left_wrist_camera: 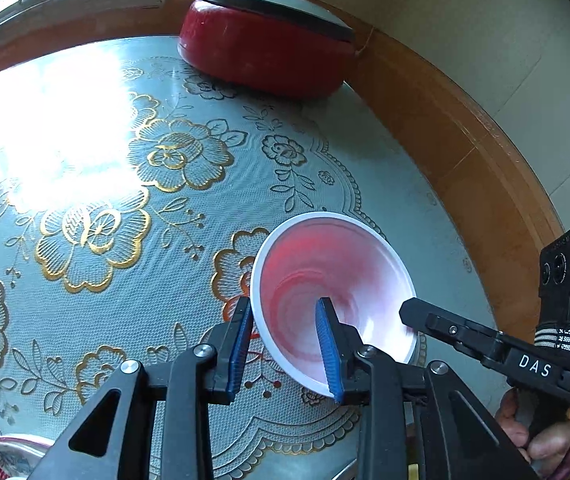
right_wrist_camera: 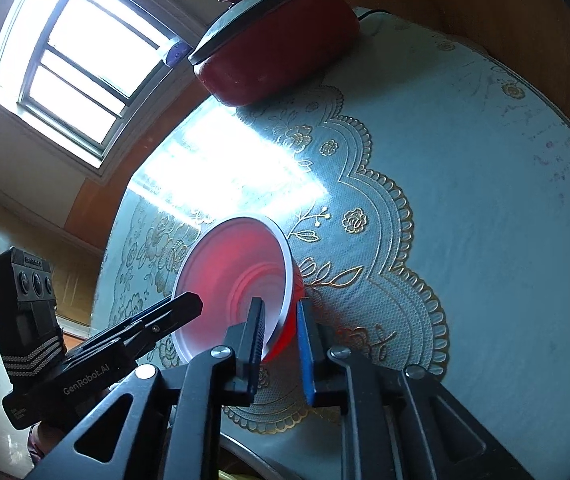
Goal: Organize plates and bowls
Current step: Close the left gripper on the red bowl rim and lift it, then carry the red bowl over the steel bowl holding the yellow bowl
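Holding one bowl (left_wrist_camera: 333, 300) between two grippers calls for even pressure on both sides of its rim. The bowl is white inside with a red glow through the wall and red outside, and it sits tilted above the tablecloth (left_wrist_camera: 133, 184); whether its base touches the cloth cannot be told.

Left gripper (left_wrist_camera: 285, 344): the jaws straddle the rim at the bowl's 7 o'clock, one blue pad (left_wrist_camera: 329, 352) inside, the other outside. The gap looks wider than the wall, so full clamping is not confirmed; treat it as a loose hold.

Right gripper (right_wrist_camera: 279, 340): the jaws bracket the rim at the bowl's 5 o'clock in its own view, one finger inside, one against the red outer wall. The pads appear close on the wall, likely a grip.

Procedure, as judged from this position:
1. Close each gripper only until the rim stops slipping; a thin plastic wall will likely flex or pop out under a hard squeeze.
2. Level the bowl before moving it, keeping both wrists at matching height.
3. Release one gripper before carrying, or move both at the same rate, to avoid twisting the rim.
4. Keep well apart from the red pot (left_wrist_camera: 265, 40) at the table's 12 o'clock.

No other plates or bowls can be identified for certain, so the stacking place is not evident.
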`<state>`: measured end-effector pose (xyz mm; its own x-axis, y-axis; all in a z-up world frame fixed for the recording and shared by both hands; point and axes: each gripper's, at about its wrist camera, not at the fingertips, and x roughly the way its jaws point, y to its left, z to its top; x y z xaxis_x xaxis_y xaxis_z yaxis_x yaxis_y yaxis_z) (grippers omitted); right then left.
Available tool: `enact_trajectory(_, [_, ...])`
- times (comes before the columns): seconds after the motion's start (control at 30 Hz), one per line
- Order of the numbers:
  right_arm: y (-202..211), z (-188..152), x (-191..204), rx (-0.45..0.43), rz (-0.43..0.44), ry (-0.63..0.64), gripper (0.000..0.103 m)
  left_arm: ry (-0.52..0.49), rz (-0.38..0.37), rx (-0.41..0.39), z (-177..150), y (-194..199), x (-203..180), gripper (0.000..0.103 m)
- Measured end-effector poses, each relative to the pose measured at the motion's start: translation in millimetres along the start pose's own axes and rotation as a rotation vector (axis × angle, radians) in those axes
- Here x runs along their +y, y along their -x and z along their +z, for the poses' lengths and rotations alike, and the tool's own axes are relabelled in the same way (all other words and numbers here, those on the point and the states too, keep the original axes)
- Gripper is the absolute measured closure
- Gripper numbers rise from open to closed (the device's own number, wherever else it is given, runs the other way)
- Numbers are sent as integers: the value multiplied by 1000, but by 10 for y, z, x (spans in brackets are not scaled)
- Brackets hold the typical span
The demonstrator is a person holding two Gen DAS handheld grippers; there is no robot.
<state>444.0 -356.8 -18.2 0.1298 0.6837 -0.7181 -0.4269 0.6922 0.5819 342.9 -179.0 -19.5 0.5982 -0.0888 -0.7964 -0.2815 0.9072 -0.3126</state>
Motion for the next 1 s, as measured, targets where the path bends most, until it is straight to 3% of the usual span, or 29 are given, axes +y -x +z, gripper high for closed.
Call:
enact_trajectory(0.07, [14, -7, -20, -3, -5, 0, 88, 4, 10, -13, -31, 37, 22, 56])
enact_trajectory(0.13, [22, -11, -32, -3, -4, -3, 89, 9, 12, -13, -31, 30, 33, 56])
enact_trajectory(0.2, [28, -13, -21, -4, -3, 0, 89, 2, 6, -11, -37, 29, 16, 65])
enact_trajectory(0.47, [32, -20, -20, -2, -3, -3, 88, -66, 32, -31, -104, 48, -114, 80])
enact_trajectory(1.0, [53, -63, -24, -16, -6, -12, 89, -90, 48, -57, -180, 150, -181, 87])
